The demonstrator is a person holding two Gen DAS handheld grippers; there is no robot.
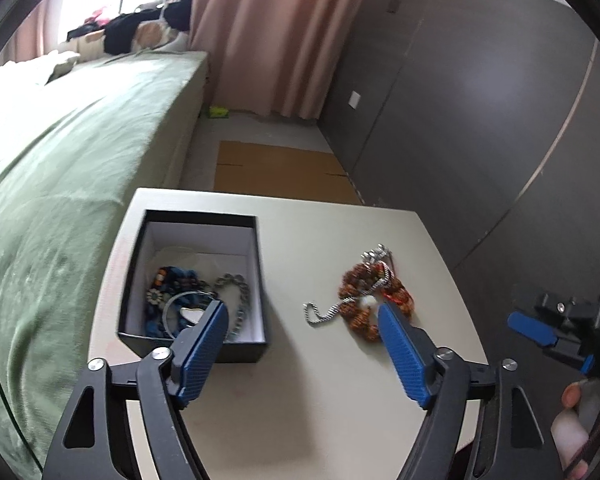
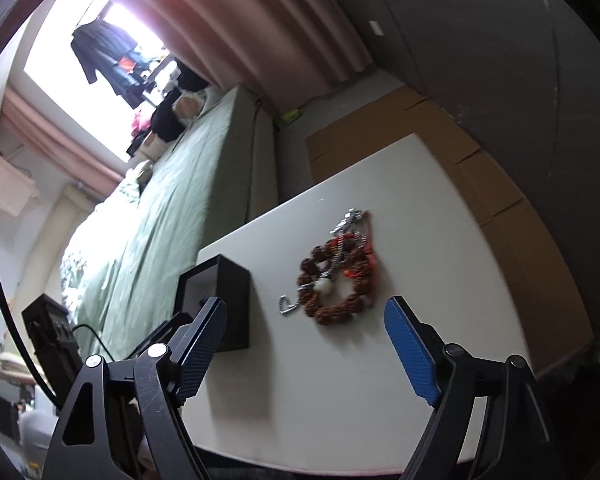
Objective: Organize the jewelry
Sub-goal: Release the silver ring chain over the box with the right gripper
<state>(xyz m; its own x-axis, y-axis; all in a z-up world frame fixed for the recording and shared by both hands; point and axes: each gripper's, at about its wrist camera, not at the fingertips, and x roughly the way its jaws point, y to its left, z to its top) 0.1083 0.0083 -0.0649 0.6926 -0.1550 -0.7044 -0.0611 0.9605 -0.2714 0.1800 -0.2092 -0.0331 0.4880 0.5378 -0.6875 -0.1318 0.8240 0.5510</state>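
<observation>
A black box [image 1: 256, 280] with a white lining stands on the left of a white table [image 1: 300, 380]. It holds blue beads [image 1: 176, 280] and a silver chain [image 1: 236, 284]. A brown beaded bracelet [image 1: 360, 288] tangled with a silver chain [image 1: 320, 314] lies to its right. My left gripper [image 1: 302, 308] is open and empty above the table, between box and bracelet. My right gripper [image 2: 306, 308] is open and empty, just in front of the bracelet [image 2: 332, 280], with the box [image 2: 232, 296] to its left. It also shows in the left wrist view [image 1: 540, 328] at the right edge.
A bed with a green cover [image 1: 60, 168] runs along the table's left side. Flat cardboard [image 1: 280, 168] lies on the floor beyond the table. A grey wall [image 1: 480, 120] and pink curtains [image 1: 268, 32] stand behind.
</observation>
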